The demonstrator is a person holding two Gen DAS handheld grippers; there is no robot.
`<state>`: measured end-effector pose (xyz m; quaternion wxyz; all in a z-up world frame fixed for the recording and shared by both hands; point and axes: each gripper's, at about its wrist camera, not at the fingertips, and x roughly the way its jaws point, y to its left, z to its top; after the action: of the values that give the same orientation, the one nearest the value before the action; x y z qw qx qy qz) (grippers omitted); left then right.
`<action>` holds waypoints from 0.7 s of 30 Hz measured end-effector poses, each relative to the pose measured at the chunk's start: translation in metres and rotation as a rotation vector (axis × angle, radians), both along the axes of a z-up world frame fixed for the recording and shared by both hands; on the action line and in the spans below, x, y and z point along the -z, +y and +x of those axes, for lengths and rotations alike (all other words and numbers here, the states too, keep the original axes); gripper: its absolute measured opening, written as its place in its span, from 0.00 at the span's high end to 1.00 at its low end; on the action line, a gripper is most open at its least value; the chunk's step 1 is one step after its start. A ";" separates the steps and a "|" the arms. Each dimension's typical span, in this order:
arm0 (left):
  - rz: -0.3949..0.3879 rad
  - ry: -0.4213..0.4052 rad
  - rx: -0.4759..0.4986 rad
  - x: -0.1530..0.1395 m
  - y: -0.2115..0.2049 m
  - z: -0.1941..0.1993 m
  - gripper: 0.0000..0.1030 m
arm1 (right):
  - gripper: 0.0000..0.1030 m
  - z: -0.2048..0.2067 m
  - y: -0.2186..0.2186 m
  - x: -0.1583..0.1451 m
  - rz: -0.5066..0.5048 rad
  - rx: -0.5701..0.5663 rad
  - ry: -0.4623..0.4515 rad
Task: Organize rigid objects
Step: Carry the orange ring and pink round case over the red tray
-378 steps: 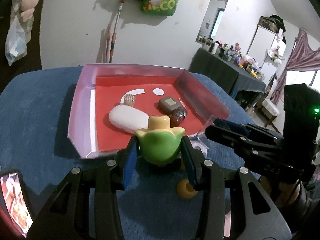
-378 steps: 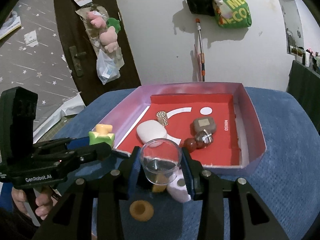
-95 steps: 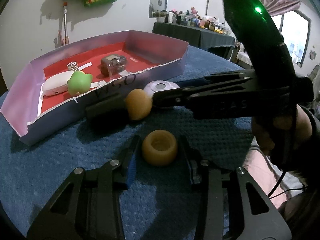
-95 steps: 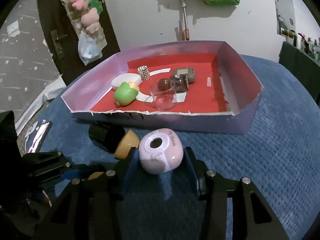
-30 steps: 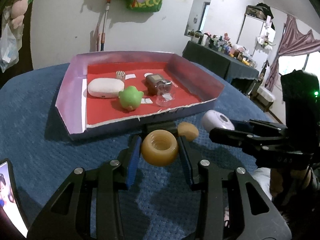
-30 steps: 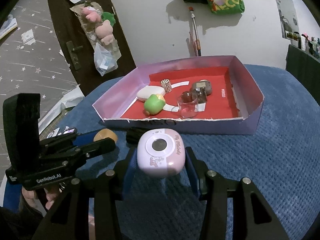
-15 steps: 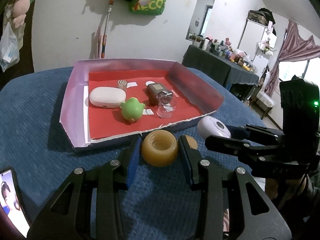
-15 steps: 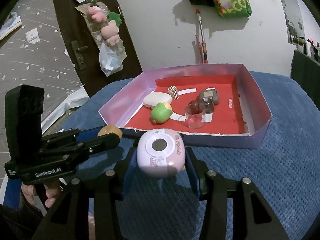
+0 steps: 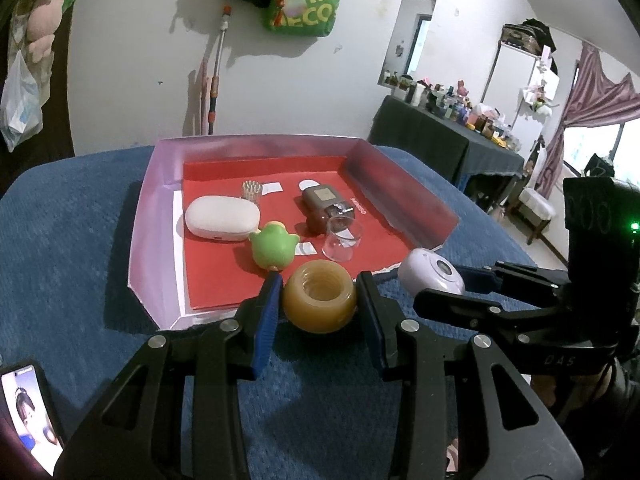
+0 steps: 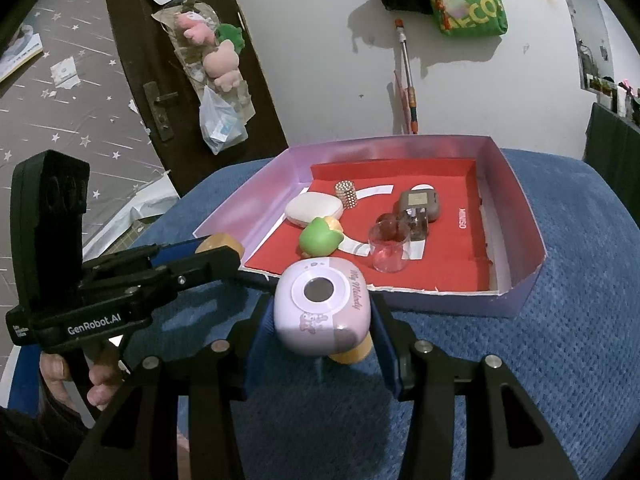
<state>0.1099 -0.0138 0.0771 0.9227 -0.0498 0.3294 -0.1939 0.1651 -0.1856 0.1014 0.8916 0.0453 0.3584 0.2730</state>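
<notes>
The left gripper (image 9: pixel 320 306) pinches a yellow ring (image 9: pixel 319 297) at the tray's (image 9: pixel 152 216) near edge; the right gripper (image 10: pixel 322 324) pinches a pink box (image 10: pixel 322 306), hiding most of a yellow piece (image 10: pixel 352 354) beneath.

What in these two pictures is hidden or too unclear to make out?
- Right wrist view: a yellowish object sits mostly behind the pink gadget held in the right hand-held gripper; I cannot tell what it is.
- Left wrist view: the phone is cut off by the picture's edge.
- Left wrist view: bottles on the far dark table are too small to identify.
</notes>
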 end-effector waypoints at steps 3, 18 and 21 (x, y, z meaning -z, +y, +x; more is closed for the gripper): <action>-0.002 0.009 0.002 0.000 0.000 0.002 0.65 | 0.52 0.003 0.000 -0.002 -0.001 -0.003 0.003; 0.025 0.074 -0.004 0.005 -0.001 0.031 0.65 | 0.52 0.042 -0.004 -0.002 -0.011 -0.004 0.055; 0.011 0.112 0.019 0.010 0.000 0.040 0.65 | 0.52 0.053 -0.003 0.001 -0.008 -0.011 0.077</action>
<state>0.1499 -0.0134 0.0668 0.9011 -0.0522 0.3823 -0.1978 0.2180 -0.1884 0.1009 0.8758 0.0500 0.3939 0.2744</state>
